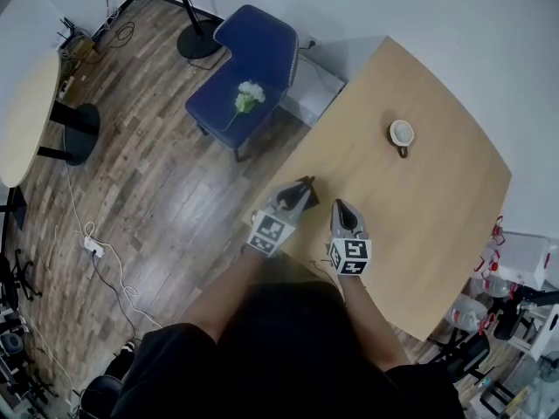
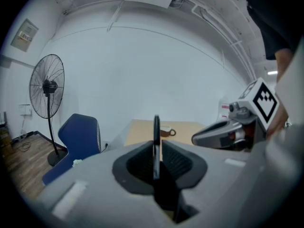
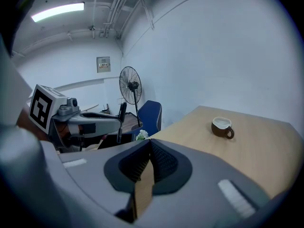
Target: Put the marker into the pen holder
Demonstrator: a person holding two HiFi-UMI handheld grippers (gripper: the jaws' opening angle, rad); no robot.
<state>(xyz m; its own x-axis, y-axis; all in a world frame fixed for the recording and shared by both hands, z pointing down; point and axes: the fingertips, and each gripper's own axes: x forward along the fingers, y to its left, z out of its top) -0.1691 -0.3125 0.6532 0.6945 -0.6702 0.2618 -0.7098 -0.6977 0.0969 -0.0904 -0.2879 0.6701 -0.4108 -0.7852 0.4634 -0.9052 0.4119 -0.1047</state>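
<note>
A thin black marker [image 2: 156,127] stands upright between the jaws of my left gripper [image 2: 156,147], which is shut on it. In the head view that left gripper [image 1: 304,187] hovers over the near-left edge of the wooden table [image 1: 454,225], the marker [image 1: 307,182] showing dark at its tip. My right gripper [image 1: 341,206] sits just to its right, shut with nothing in it [image 3: 148,149]. A brown cup with a handle and white inside [image 1: 401,134] stands further out on the table, also in both gripper views [image 2: 166,132] [image 3: 222,127]. From the right gripper view the left gripper [image 3: 118,122] holds the marker [image 3: 122,118].
A blue chair [image 1: 253,55] with a white flower [image 1: 248,96] on it stands beyond the table's left edge. A standing fan [image 1: 194,35] is behind it. A round table [image 1: 26,112] and a power strip [image 1: 93,247] lie on the wood floor at left.
</note>
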